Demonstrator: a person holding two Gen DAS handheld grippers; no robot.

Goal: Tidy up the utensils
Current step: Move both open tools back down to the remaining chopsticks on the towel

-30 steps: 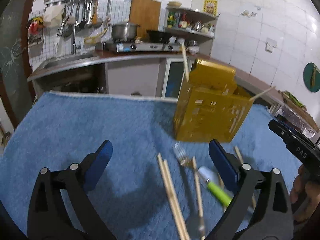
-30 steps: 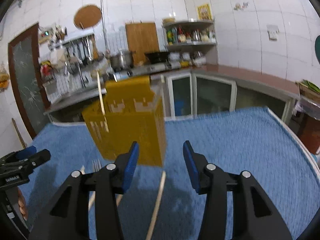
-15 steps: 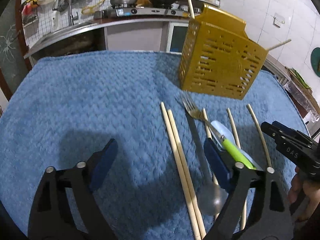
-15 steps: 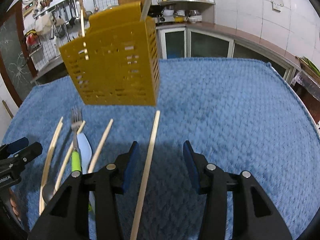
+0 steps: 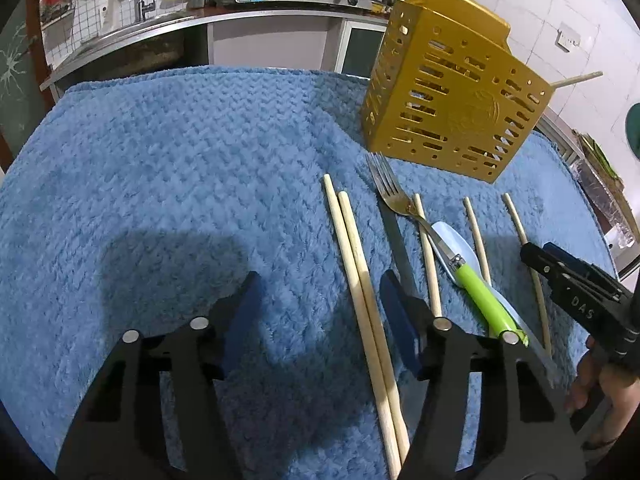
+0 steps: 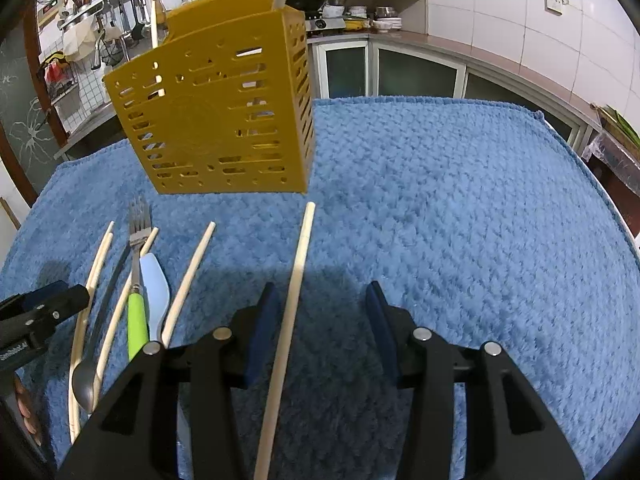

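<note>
The yellow slotted caddy stands upper left on the blue towel, a couple of sticks poking out the top. Chopsticks, fork and spoon lie loose below it. Both cams have dipped lower than a second ago. Left gripper and right gripper are both spread, holding nothing.

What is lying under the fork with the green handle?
The fork lies across a pale blue spoon and one chopstick, on the blue towel. The spoon's handle is mostly hidden under the fork's handle.
</note>
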